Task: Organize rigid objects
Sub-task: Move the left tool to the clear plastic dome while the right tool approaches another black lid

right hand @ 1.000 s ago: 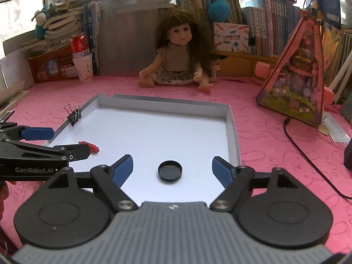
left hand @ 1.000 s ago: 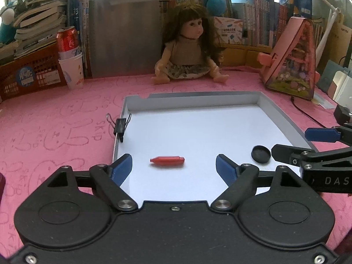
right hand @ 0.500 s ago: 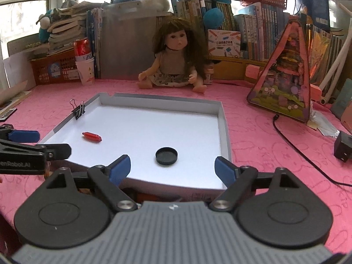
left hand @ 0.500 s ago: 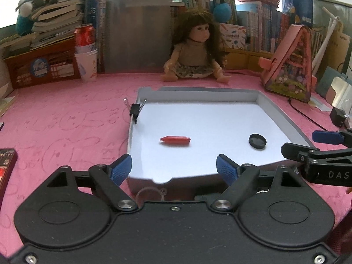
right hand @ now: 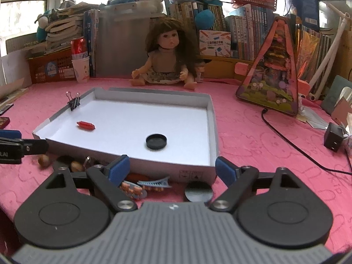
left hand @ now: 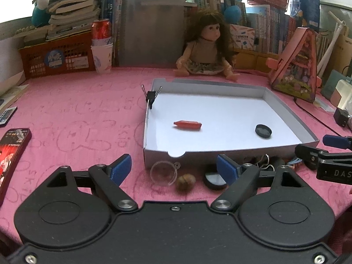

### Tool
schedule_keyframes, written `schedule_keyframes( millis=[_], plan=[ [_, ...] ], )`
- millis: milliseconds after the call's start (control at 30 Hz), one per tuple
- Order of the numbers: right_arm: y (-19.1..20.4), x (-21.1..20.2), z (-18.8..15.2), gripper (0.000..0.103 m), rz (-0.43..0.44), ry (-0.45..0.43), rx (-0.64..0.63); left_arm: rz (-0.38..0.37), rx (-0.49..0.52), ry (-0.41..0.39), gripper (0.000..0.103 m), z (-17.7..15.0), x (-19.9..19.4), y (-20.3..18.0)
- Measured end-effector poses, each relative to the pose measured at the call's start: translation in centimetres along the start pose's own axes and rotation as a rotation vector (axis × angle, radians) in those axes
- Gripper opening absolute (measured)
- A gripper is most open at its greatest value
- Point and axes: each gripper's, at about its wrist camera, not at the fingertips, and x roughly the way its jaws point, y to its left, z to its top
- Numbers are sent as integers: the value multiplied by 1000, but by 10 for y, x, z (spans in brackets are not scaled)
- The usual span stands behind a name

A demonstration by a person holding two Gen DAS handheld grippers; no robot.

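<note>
Here, white tray [left hand: 237, 154], left gripper [left hand: 175, 168] open

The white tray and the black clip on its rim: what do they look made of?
The white tray looks like thin cardboard with a matte finish: folded walls, a notch cut in the near wall. The black clip looks like a metal binder clip, dark body with shiny wire handles.

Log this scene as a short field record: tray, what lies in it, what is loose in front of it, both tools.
tray: white box lid on pink cloth
in tray: red cap; black lid
on tray wall: binder clip
loose in front: clear ring, nut, hair clip, second black lid
left tool: open, empty
right tool: open, empty
</note>
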Motion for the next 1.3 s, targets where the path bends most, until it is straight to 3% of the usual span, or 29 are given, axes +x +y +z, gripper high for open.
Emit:
schedule_keyframes(
  millis=[133,533,800,1300],
  plan=[
    [-4,0,-7,91,-11,15,9,6,10,4,82,-5,0,1],
    [-14,3,-17,91,-45,22,30,26,-67,38,66,-11,12,16],
    [-13,6,-19,90,-69,21,7,11,-64,29,45,-11,10,16],
    [-20,4,-24,84,-103,20,21,32,-42,9,44,-13,7,15]
  ],
)
